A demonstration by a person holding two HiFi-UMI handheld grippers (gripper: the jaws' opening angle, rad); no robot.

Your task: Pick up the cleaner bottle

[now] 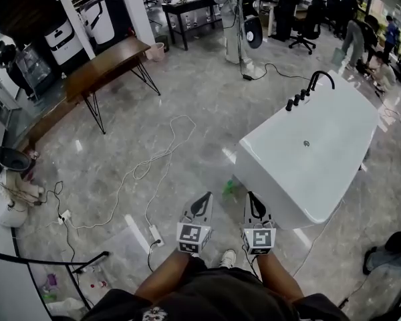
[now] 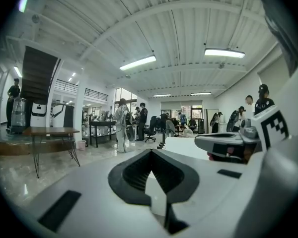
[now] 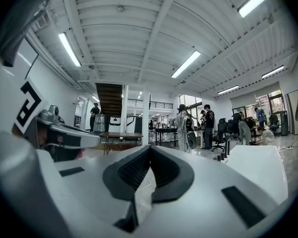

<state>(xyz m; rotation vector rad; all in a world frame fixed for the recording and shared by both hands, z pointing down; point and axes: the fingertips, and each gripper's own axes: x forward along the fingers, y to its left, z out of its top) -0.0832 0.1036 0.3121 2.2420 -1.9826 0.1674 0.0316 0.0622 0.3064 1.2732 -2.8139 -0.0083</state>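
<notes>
Cleaner bottle [image 1: 230, 190]: small, pale green, blurred; shape hard to tell. Sits on grey floor [image 1: 187, 99] just beside near left corner of white bathtub [image 1: 334, 119], slightly farther than tips of both grippers, between them. Label too small to read. Left gripper [image 2: 150, 153]: jaws together, nothing between. Right gripper [image 3: 149, 148]: jaws together, also empty. Marker cube [image 1: 192, 238] on each: black-white square pattern, no readable words.
</notes>
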